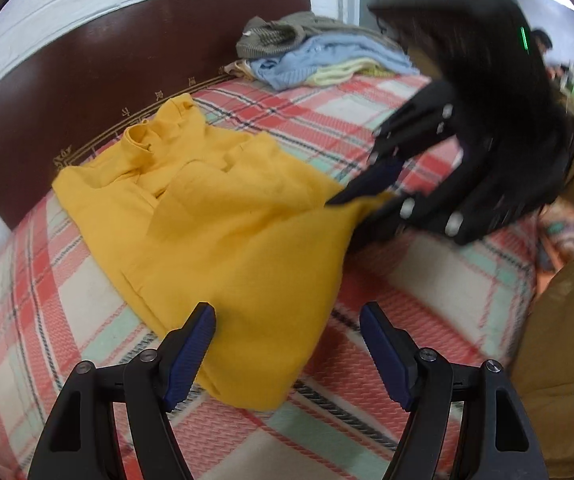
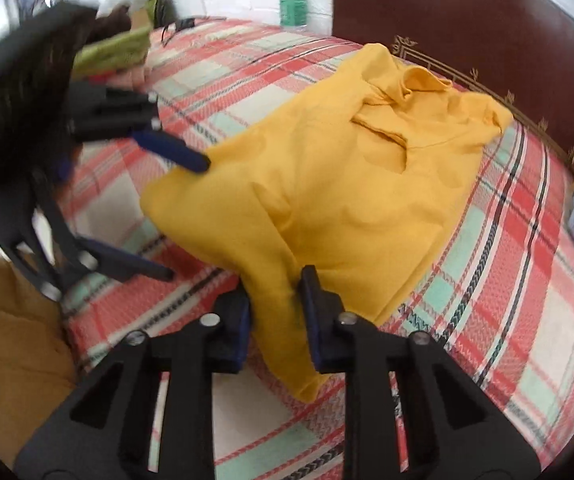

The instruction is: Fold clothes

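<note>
Yellow shirt (image 2: 327,184) lay rumpled on the bed (image 2: 507,280); our right tongs (image 2: 275,312) pinched its hem, left tongs (image 1: 287,344) gaped empty. Mid-fold, we judged: carry that hem toward the collar.

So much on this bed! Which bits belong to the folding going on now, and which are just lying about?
In use:
yellow shirt
right gripper, closed on the shirt's hem
left gripper, open over the other corner

Lying about:
stack of knitwear by the headboard
plastic bottle
green cloth
plaid blanket, only the work surface
</note>
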Demonstrator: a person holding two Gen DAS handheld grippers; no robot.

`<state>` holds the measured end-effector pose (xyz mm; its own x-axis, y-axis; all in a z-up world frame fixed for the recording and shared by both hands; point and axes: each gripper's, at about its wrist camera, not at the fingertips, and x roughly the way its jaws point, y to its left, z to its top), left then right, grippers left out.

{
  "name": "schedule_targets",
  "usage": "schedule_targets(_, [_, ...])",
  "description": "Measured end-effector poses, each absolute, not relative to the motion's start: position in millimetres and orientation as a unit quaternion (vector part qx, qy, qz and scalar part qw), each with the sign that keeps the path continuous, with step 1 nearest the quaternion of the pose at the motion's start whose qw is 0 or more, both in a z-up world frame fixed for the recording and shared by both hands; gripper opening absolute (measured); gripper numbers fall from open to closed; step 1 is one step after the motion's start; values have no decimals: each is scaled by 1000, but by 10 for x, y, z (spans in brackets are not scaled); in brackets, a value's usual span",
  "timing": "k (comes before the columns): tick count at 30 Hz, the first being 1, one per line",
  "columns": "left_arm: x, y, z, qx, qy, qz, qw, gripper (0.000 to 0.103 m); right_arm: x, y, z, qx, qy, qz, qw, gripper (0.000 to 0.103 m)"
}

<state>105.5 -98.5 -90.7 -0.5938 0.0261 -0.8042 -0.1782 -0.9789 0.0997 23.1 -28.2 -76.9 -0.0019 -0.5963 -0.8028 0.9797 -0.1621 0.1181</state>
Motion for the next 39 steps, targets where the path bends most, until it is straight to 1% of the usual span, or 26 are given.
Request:
schedule_targets(2, [1019, -1001, -954, -450, 107, 886, 37, 76, 190, -264, -715, 383, 234, -661, 601, 24])
schedule_targets(3, [994, -1015, -982, -452, 117, 884, 26, 76, 199, -268, -704, 382, 238, -662, 600, 24])
schedule_targets(4, [970, -1039, -1008, -456, 123, 881, 15, 71, 218, -274, -705, 379, 245, -663, 598, 24])
schedule_targets(5, [943, -1071, -1028, -460, 122, 879, 7, 70, 236, -274, -711, 375, 250, -664, 596, 26])
schedule_targets(7, [924, -1152, -1037, -463, 98, 881, 9, 68, 299, -259, -732, 356, 274, -671, 590, 35])
schedule_targets(9, [914, -1217, -1040, -463, 80, 883, 11, 63, 379, -230, -757, 330, 302, -678, 583, 62])
schedule_targets(10, [913, -1239, -1038, -463, 75, 883, 11, 62, 436, -202, -772, 313, 316, -679, 585, 65])
schedule_targets(12, [912, -1266, -1029, -463, 68, 884, 14, 62, 543, -156, -811, 282, 342, -678, 586, 66])
schedule_targets(17, [893, -1249, -1048, -465, 76, 882, 14, 64, 719, -218, -1029, 227, 418, -685, 551, 66])
schedule_targets(20, [882, -1223, -1066, -465, 85, 881, 13, 67, 761, -271, -1111, 186, 444, -693, 536, 66])
schedule_targets(21, [879, -1214, -1071, -465, 89, 881, 13, 68, 766, -278, -1122, 174, 449, -692, 537, 66])
schedule_targets(22, [870, -1204, -1078, -465, 93, 880, 13, 73, 772, -286, -1132, 161, 455, -691, 538, 66])
schedule_targets(25, [841, -1181, -1097, -464, 104, 880, 14, 80, 780, -309, -1160, 126, 467, -688, 541, 66])
schedule_targets(32, [764, -1170, -1131, -455, 119, 882, 12, 90, 723, -374, -1165, 119, 463, -688, 546, 66])
schedule_targets(33, [769, -1161, -1135, -451, 124, 884, 13, 92, 724, -382, -1160, 122, 462, -689, 545, 65])
schedule_targets(34, [774, -1154, -1138, -448, 129, 885, 13, 93, 724, -396, -1157, 126, 461, -688, 546, 61])
schedule_targets(35, [779, -1146, -1142, -444, 135, 886, 14, 93, 715, -413, -1153, 133, 459, -686, 548, 51])
schedule_targets(36, [780, -1152, -1138, -444, 132, 886, 15, 93, 694, -422, -1135, 142, 455, -687, 549, 44])
schedule_targets(37, [766, -1168, -1133, -446, 126, 886, 16, 92, 674, -430, -1118, 151, 450, -687, 550, 41])
schedule_targets(38, [755, -1183, -1132, -449, 117, 886, 19, 90, 653, -439, -1100, 160, 446, -687, 551, 37])
schedule_targets(39, [752, -1191, -1123, -450, 111, 886, 24, 83, 633, -448, -1083, 169, 441, -687, 552, 29])
